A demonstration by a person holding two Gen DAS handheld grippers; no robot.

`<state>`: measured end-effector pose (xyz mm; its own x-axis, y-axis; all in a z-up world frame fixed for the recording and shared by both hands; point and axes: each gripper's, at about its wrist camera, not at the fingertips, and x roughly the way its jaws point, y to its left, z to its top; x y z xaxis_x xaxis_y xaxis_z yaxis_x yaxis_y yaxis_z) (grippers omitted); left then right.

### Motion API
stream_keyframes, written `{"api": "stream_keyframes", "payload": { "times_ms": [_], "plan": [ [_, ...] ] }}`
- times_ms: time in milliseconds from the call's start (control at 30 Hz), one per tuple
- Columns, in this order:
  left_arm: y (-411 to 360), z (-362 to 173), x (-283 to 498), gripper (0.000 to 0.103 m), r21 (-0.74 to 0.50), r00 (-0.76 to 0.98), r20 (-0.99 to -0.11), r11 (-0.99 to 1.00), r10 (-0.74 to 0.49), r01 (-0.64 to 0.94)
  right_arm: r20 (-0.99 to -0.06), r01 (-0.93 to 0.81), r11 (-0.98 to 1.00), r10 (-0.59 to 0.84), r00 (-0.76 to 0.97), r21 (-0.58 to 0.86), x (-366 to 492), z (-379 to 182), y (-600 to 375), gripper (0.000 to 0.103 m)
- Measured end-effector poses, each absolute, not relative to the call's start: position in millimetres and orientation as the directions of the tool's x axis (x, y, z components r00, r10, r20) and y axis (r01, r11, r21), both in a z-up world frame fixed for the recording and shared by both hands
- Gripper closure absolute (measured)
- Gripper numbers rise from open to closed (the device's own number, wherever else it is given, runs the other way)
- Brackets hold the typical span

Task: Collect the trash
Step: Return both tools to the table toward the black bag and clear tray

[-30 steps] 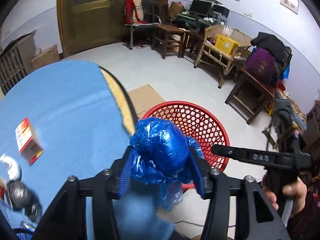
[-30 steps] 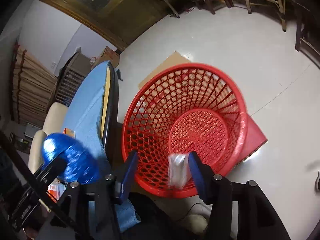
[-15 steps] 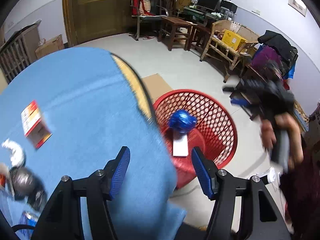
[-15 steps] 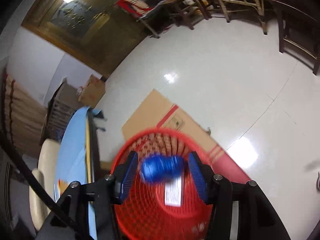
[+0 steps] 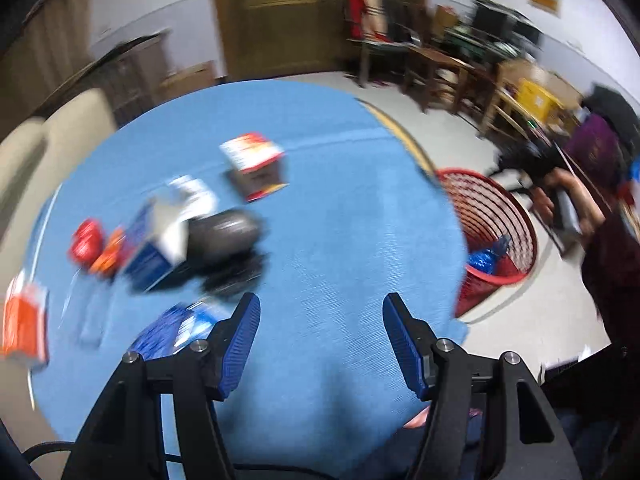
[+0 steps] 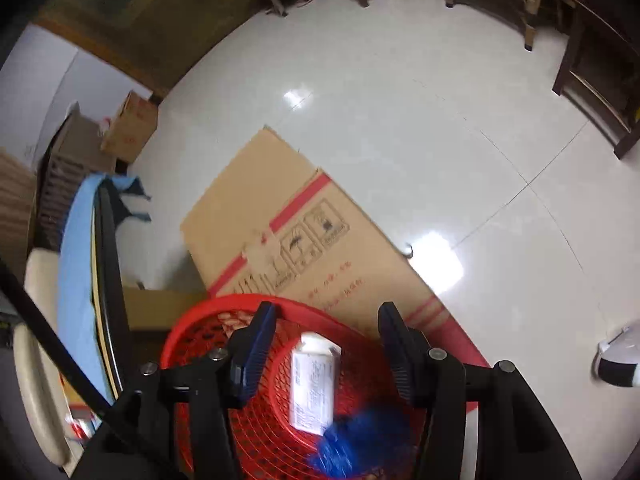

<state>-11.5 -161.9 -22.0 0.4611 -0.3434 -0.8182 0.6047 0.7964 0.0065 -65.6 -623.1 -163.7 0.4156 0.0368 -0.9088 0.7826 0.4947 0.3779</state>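
I see the basket (image 6: 192,332) on the floor just beside the table's (image 5: 340,240) edge, on flattened cardboard (image 6: 280,216). A carton (image 6: 312,384) and a crumpled bag (image 6: 352,444) lie inside it. Boxes (image 5: 256,164) sit scattered on the table.

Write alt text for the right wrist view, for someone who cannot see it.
The right gripper, jaws open and empty, hangs over a red mesh basket holding a white packet and a crumpled blue bag. Flattened cardboard lies beyond on pale tile.

Seemingly home: wooden chairs (image 5: 432,60), door (image 5: 276,12)
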Motion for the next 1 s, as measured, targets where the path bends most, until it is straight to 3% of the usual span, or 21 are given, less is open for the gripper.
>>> {"api": "stream_keyframes", "payload": {
  "times_ms": [400, 567, 700, 867, 1000],
  "plan": [
    [-54.6, -24.1, -0.8, 0.035, -0.075, 0.539, -0.779, 0.902, -0.32, 0.426, -0.943, 0.824, 0.474, 0.042, 0.331, 0.31, -104.9, -164.5, -581.5, 0.045],
    [-35.5, -32.6, -2.9, 0.032, -0.12, 0.525, -0.764, 0.882, -0.375, 0.455, -0.919, 0.874, 0.444, -0.225, 0.323, 0.199, -148.1, -113.8, -561.7, 0.045],
    [-23.8, -35.9, -5.5, 0.032, -0.149, 0.493, -0.762, 0.855, -0.419, 0.497, -0.847, 0.806, 0.549, -0.301, 0.439, 0.222, -166.9, -55.7, -519.8, 0.045],
    [0.1, -35.2, 7.1, 0.032, -0.11, 0.542, -0.741, 0.869, -0.395, 0.483, -0.781, 0.537, 0.773, -0.087, 0.618, 0.339, -115.0, -15.6, -427.4, 0.045],
    [30.7, -37.5, 31.2, 0.031, -0.071, 0.593, -0.737, 0.911, -0.323, 0.407, -0.787, 0.235, 0.916, 0.125, 0.604, 0.326, -35.8, -12.6, -329.8, 0.045]
  ]
}}
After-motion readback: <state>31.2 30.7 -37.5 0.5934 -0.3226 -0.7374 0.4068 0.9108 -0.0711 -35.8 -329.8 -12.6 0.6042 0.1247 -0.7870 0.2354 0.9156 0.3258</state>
